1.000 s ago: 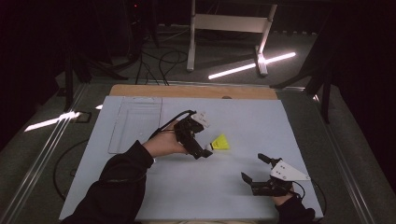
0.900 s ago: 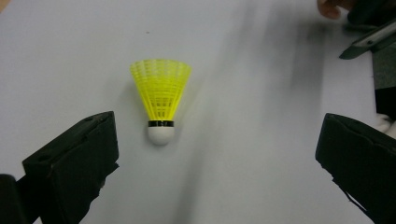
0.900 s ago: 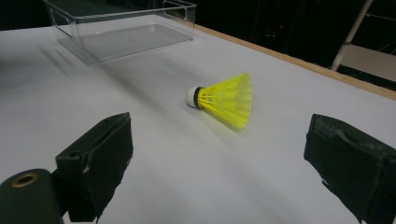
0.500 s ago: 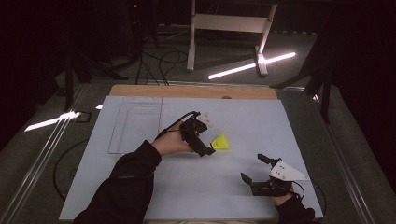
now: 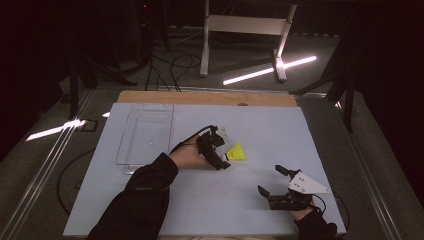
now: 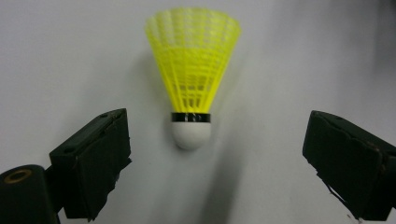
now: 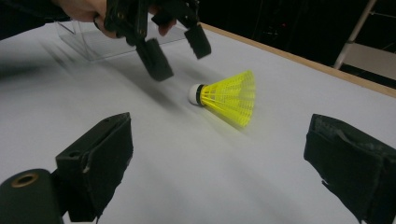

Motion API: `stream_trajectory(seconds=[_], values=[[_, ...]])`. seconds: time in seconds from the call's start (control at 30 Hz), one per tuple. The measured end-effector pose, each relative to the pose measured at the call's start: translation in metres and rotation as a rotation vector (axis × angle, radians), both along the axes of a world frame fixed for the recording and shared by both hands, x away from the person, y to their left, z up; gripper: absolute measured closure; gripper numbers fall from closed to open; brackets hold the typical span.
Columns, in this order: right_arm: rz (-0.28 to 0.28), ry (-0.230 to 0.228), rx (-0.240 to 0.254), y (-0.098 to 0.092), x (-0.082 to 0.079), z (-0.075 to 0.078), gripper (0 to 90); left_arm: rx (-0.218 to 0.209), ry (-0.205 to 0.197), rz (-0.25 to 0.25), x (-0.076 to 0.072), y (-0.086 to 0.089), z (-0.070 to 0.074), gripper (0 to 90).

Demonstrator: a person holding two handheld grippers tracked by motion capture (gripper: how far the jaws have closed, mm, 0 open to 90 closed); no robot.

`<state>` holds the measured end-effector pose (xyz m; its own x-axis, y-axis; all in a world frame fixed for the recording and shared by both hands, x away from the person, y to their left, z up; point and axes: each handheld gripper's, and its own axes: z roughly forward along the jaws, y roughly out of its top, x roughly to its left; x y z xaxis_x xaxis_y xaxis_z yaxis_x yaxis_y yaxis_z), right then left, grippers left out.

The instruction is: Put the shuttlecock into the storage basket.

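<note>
Left gripper (image 5: 221,150) jaws have just been closing, not yet gripping the shuttlecock (image 6: 192,70). Right gripper (image 5: 275,181) released, empty. Risk — a jaw may nudge the light cork away.

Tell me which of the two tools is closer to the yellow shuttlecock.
The left tool, just beside the shuttlecock, its jaws open toward the cork end. The right tool sits apart, near the table's front edge.
</note>
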<state>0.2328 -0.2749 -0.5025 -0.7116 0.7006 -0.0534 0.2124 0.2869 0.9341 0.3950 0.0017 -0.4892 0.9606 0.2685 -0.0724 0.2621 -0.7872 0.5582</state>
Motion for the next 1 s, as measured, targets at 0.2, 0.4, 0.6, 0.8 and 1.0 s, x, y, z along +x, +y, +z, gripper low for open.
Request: stream_trajectory(seconds=[0.2,0.4,0.6,0.8,1.0], values=[[0.002,0.002,-0.002,0.001,0.000,0.000,8.1,0.009,0.001,-0.005,0.002,-0.002,-0.008,17.6],[0.006,0.006,0.000,0.001,0.000,-0.001,8.0,0.046,0.013,-0.010,0.006,-0.006,-0.020,27.6],[0.006,0.009,0.000,0.001,0.001,-0.001,8.1,0.063,0.025,-0.008,0.010,-0.007,-0.025,40.1],[0.008,0.008,-0.004,0.001,0.001,-0.001,8.0,0.072,0.035,-0.014,0.011,-0.011,-0.027,50.0],[0.007,0.008,-0.005,0.001,0.001,-0.001,8.1,0.083,0.034,-0.008,0.012,-0.015,-0.027,56.4]])
